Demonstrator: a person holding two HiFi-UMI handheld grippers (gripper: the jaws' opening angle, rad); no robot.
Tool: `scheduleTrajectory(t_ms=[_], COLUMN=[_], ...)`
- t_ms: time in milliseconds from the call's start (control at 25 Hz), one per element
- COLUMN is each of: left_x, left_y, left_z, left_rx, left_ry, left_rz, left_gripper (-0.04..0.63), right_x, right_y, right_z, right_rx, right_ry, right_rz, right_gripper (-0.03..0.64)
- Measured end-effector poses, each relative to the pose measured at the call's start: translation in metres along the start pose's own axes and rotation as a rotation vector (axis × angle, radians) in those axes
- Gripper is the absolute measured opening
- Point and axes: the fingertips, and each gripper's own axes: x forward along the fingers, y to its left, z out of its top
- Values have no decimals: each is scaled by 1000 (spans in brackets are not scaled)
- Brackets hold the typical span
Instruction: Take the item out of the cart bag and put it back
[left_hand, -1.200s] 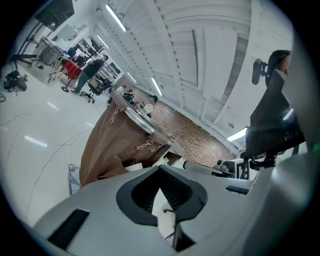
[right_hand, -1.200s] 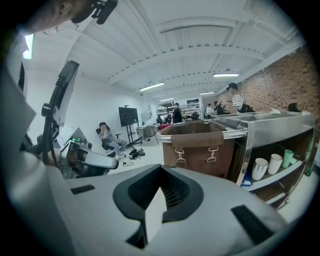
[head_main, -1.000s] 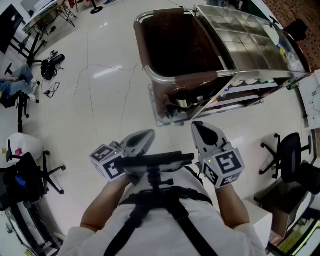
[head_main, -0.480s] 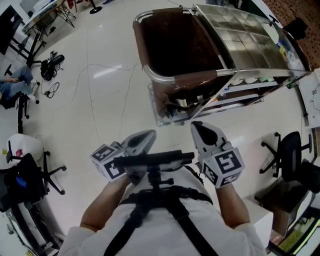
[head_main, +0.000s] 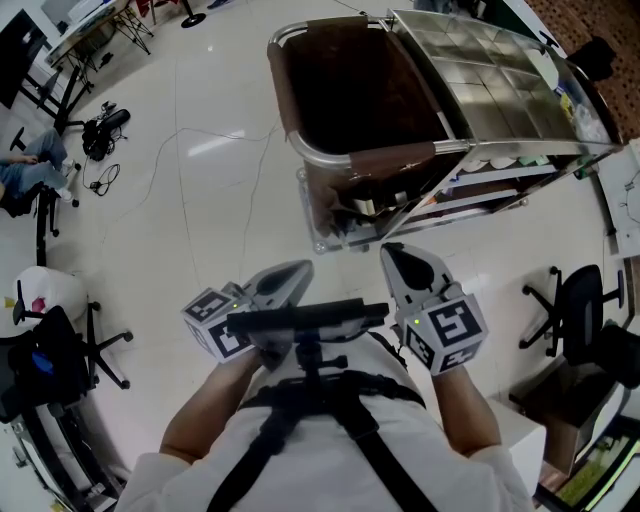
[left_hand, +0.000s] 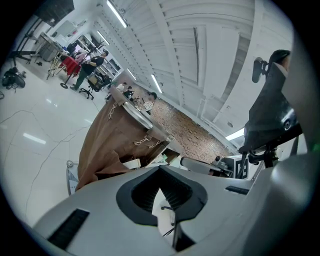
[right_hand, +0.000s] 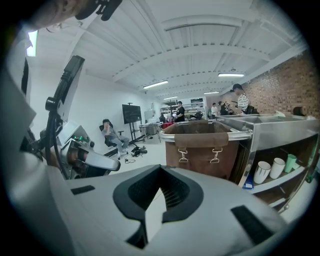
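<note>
White glossy floor (head_main: 200, 200) fills most of the head view. A steel cart (head_main: 480, 60) stands ahead of the person, its flat top a grid of square panels, with open shelves below. The brown cart bag (head_main: 385, 160) hangs at the cart's near end, its fabric folded over a rounded metal rail and its mouth open upward. In the right gripper view the same bag (right_hand: 200, 150) shows two strap clips on its front face. The bag's inside is dark from above, and the item in it cannot be made out. A black office chair (head_main: 575, 315) stands right of the person, well apart from the cart; a seated person (head_main: 25, 165) is at the far left edge.

Both tools are held low and close to the person's chest, on either side of a black bar (head_main: 305, 320) on the chest harness, pointed toward the cart but well short of it. Left gripper (head_main: 290, 275): jaws together at the tips, nothing between them; its own view shows the same (left_hand: 160, 170), with the bag (left_hand: 107, 145) beyond. Right gripper (head_main: 400, 258): jaws fully closed, nothing held, confirmed in its own view (right_hand: 160, 170).

A white cup (right_hand: 262, 171) and a green cup (right_hand: 289, 162) stand side by side on a lower cart shelf. Loose cables (head_main: 100, 180) lie on the floor at far left.
</note>
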Motion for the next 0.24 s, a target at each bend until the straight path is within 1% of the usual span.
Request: scheduleTrajectory(t_ms=[240], left_x=[4], left_y=[1], left_z=[3], left_rx=[3], left_ry=[-21], left_rz=[4], left_gripper=[3], right_x=[1], right_y=[0], right_z=[0], right_rx=[20], right_ry=[4], right_rz=[-2], right_gripper=[2])
